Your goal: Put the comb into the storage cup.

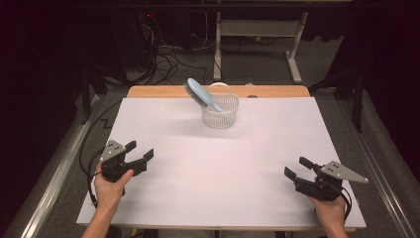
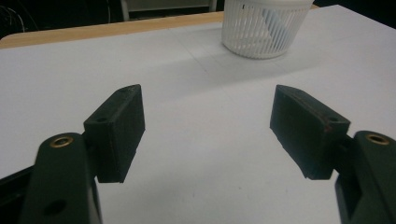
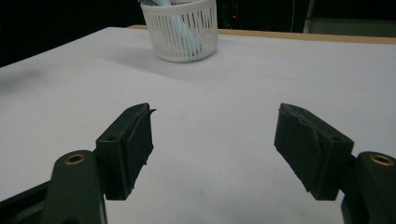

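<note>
both grippers, left gripper (image 1: 139,151) and right gripper (image 1: 295,167), gape empty; hairbrush (image 1: 200,94) leans in basket (image 1: 221,115)

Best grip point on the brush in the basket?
Grip the brush at its head end, which sticks up and out past the basket rim toward the left. Come from above left, jaws across the head's thin sides. The handle end sits inside the basket, likely too walled in to reach.

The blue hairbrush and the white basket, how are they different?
The light blue plastic hairbrush is long and slim; the white slatted plastic basket is round and wide. The hairbrush leans tilted, head sticking out over the rim; the basket stands upright on the table. Both are plastic.
</note>
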